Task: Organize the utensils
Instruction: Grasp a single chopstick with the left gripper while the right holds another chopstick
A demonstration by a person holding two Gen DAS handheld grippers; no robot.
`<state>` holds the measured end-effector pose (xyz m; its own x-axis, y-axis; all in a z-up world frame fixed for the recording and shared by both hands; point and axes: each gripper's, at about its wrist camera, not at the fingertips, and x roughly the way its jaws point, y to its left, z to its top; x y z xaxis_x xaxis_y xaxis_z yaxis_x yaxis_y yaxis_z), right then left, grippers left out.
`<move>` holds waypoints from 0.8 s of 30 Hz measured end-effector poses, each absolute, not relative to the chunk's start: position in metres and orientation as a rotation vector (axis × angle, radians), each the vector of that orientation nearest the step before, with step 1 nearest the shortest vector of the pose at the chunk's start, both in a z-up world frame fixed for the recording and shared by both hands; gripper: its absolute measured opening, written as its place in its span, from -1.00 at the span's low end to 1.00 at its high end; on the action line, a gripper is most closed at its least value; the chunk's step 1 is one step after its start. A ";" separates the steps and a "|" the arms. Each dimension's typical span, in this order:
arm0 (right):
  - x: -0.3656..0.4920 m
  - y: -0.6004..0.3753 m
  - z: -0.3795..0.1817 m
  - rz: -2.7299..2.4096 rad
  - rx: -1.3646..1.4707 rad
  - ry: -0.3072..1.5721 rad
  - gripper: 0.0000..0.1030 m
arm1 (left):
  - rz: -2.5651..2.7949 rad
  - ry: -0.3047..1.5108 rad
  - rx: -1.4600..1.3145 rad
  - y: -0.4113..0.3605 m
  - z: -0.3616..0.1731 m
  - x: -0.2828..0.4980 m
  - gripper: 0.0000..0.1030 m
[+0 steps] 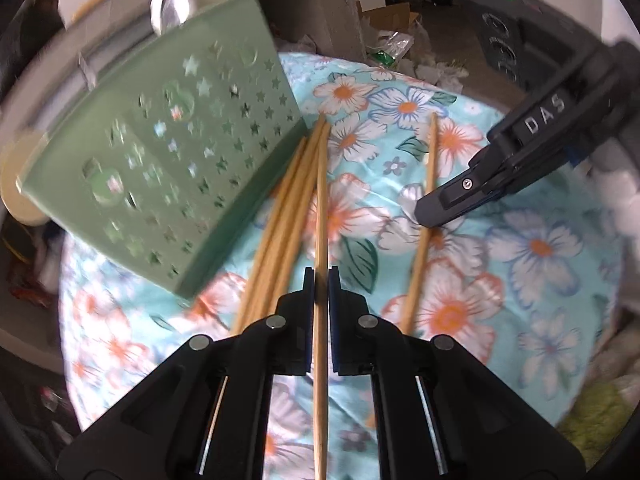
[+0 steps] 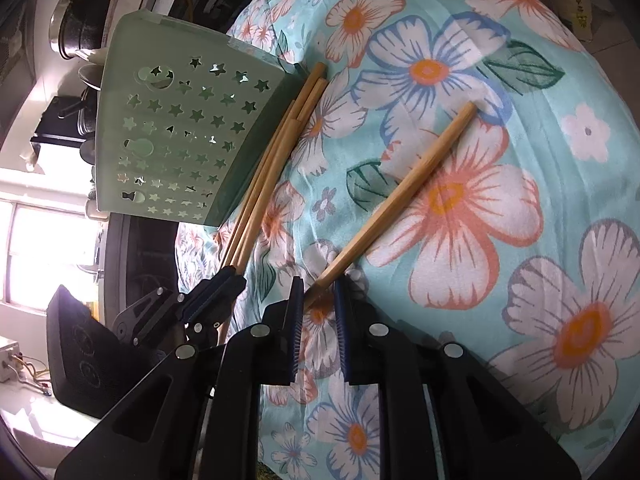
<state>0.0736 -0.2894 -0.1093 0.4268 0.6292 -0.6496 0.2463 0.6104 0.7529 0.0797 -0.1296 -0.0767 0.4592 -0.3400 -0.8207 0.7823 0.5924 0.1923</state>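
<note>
Left wrist view: left gripper [image 1: 321, 280] fingers pinch one slim bamboo chopstick [image 1: 320, 216] for lifting; right gripper [image 2: 318, 296] fingers straddle another bamboo chopstick [image 2: 404, 188], slightly spread.

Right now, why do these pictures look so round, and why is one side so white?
Both views are fisheye, so edges curve and corners go black. Left wrist view: the green holder is smeared by motion blur, while the left hand-held gripper and the chopstick between its fingers stay sharp. Right wrist view: a window at the left edge glares to plain white; the flowered cloth is evenly lit.
</note>
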 end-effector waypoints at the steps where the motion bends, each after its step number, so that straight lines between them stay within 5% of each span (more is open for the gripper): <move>1: 0.074 -0.290 -0.110 0.294 0.931 1.146 -0.71 | -0.754 0.852 0.584 -0.125 -0.076 0.082 -0.89; 12: 0.085 -0.291 -0.104 0.305 0.888 1.160 -0.71 | -0.886 1.141 0.165 -0.086 -0.093 0.098 -0.89; 24: 0.071 -0.294 -0.095 0.319 0.836 1.185 -0.71 | -0.903 1.177 0.086 -0.080 -0.086 0.088 -0.89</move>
<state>0.0712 -0.2940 -0.0953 0.3757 0.6244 -0.6848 0.1967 0.6683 0.7174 0.0880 -0.0803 -0.0856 0.0880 -0.5638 -0.8212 0.6473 0.6590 -0.3831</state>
